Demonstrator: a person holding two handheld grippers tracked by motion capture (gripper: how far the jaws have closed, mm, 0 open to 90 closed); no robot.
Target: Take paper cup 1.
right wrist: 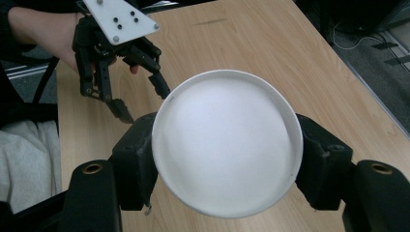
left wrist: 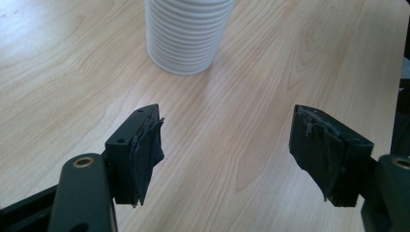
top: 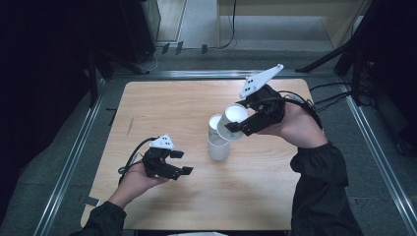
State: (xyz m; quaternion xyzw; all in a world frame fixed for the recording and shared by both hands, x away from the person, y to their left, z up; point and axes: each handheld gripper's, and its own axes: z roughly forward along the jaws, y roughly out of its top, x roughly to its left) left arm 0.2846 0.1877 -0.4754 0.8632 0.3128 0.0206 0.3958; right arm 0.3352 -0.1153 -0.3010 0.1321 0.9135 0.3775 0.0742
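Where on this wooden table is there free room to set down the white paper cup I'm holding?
Bare wood lies along the wooden table's far-left stretch, and along the near edge right of the left gripper. It is crowded mid-table, where the right gripper holds the white paper cup over the stacked white ribbed cups.

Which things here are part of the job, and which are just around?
Job: held cup in right gripper; cup stack; left gripper, jaws open, nothing between them.
Around: table; floor cables.
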